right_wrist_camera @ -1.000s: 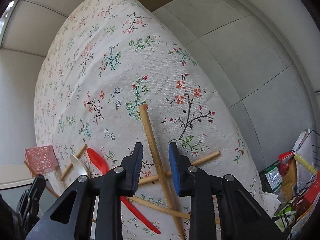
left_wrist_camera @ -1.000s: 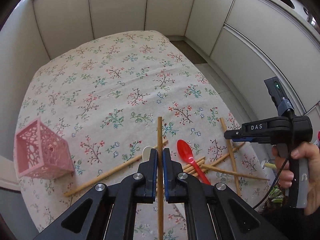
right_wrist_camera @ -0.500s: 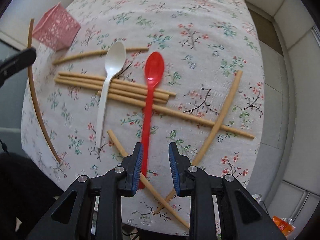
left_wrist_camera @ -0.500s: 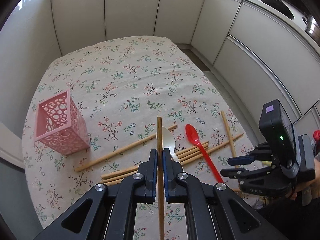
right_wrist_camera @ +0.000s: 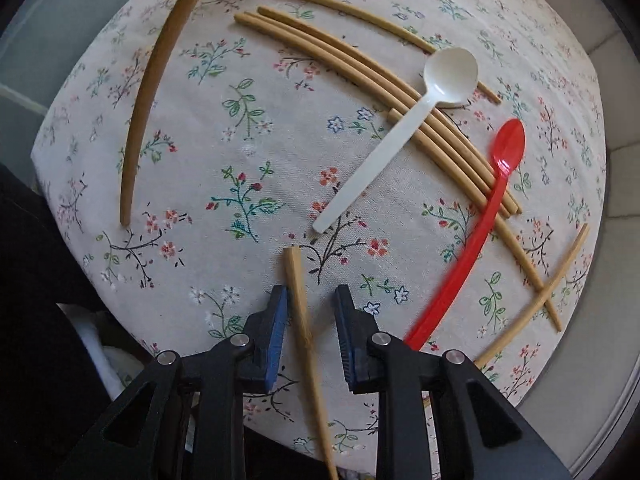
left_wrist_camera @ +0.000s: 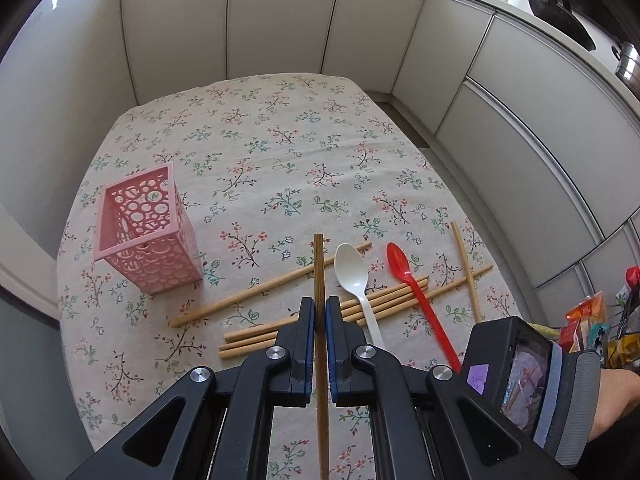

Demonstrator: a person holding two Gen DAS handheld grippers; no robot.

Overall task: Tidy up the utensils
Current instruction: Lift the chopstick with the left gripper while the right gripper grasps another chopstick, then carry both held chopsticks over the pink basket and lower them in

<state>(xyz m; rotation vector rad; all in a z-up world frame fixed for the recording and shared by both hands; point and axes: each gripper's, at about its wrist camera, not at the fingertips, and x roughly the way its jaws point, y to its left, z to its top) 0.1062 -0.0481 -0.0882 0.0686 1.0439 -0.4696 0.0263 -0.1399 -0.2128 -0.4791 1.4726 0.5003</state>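
My left gripper (left_wrist_camera: pixel 320 312) is shut on a wooden chopstick (left_wrist_camera: pixel 319 264) and holds it above the table; the right wrist view shows that stick as a long arc (right_wrist_camera: pixel 148 92). A pink perforated holder (left_wrist_camera: pixel 146 236) stands upright at the left. A white spoon (left_wrist_camera: pixel 354 276) and a red spoon (left_wrist_camera: pixel 404 272) lie across several loose chopsticks (left_wrist_camera: pixel 400 292). My right gripper (right_wrist_camera: pixel 310 308) points down near the table's front edge. Its jaws are closing around a single chopstick (right_wrist_camera: pixel 298 292) that lies on the cloth, close to the left pad, with a gap on the right.
A floral cloth (left_wrist_camera: pixel 280 152) covers the table. White cabinets (left_wrist_camera: pixel 280 20) run behind it and along the right. Two crossed chopsticks (right_wrist_camera: pixel 552 280) lie at the right edge. Packets and bags (left_wrist_camera: pixel 592 320) sit off the table to the right. A hand (left_wrist_camera: pixel 612 404) holds the right gripper's body.
My right gripper rolled and swept across the table to the near edge, and now straddles a lone chopstick with narrower jaws. The left gripper shifted with its chopstick, so the pink holder shows fuller.
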